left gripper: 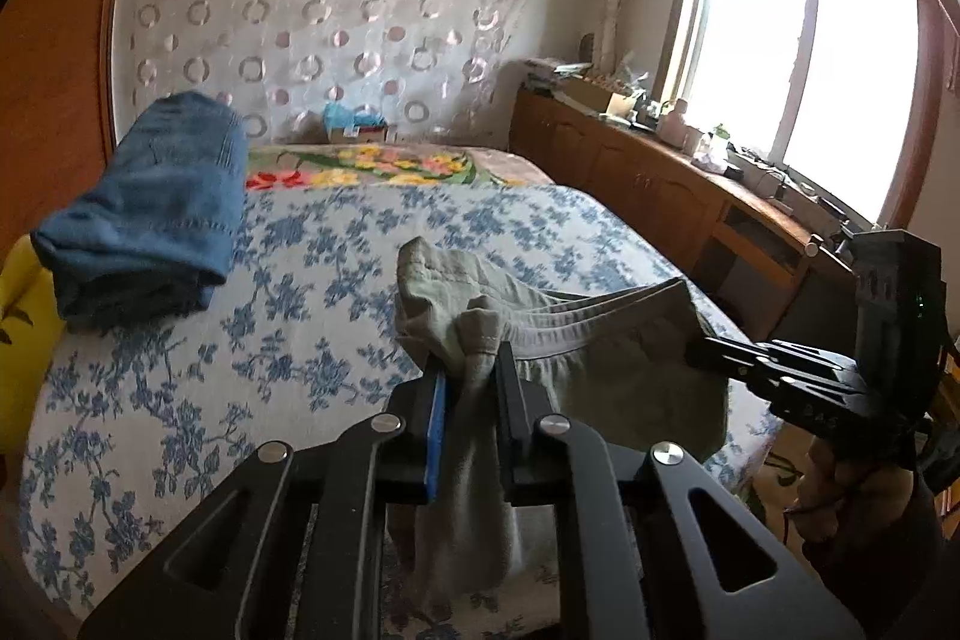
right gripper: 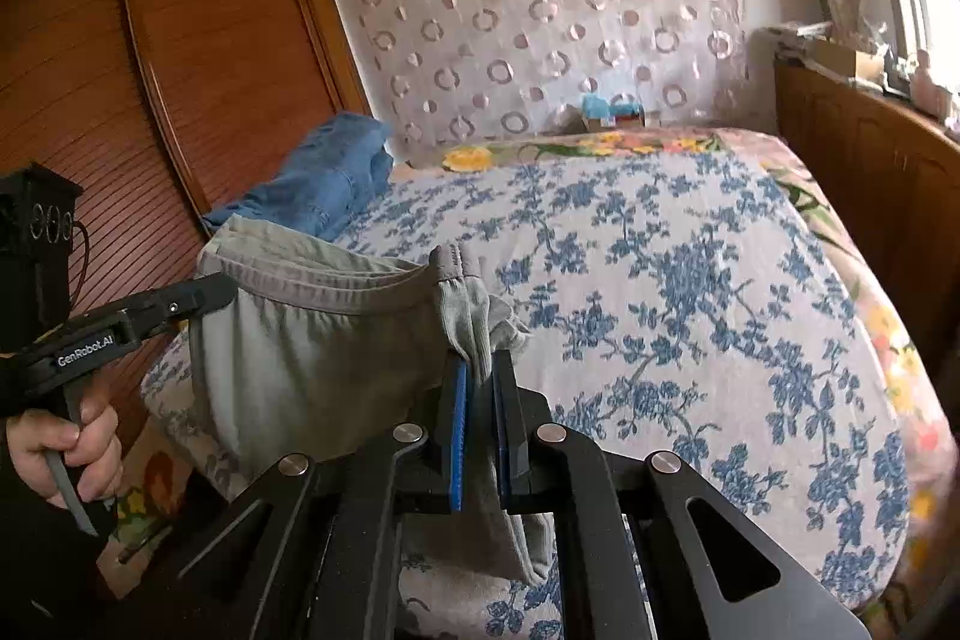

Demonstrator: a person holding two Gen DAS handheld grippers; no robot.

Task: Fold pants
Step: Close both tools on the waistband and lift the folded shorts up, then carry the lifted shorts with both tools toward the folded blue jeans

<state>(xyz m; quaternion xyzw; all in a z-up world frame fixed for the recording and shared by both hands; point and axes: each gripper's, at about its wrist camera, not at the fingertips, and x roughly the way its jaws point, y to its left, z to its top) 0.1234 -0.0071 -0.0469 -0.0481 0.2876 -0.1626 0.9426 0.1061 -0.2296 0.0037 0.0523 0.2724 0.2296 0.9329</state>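
Observation:
Grey-green pants [left gripper: 630, 376] hang above the bed, stretched by the waistband between my two grippers. In the left wrist view my left gripper [left gripper: 471, 358] is shut on one bunched corner of the waistband, with cloth trailing down between its fingers. At the other end of the waistband, my right gripper [left gripper: 699, 346] is clamped on the cloth. In the right wrist view my right gripper [right gripper: 478, 370] pinches a fold of the pants [right gripper: 312, 340] between its blue pads, and my left gripper [right gripper: 219, 292] grips the far side, held by a hand [right gripper: 66, 448].
Folded blue jeans [left gripper: 150, 214] [right gripper: 336, 178] lie at the bed's left side near a wooden wardrobe [right gripper: 180, 40]. The bed [left gripper: 180, 400] [right gripper: 690, 310] has a blue-flowered cover. A low wooden cabinet [left gripper: 660, 184] with clutter runs under the window. A small box [left gripper: 354, 127] sits at the head.

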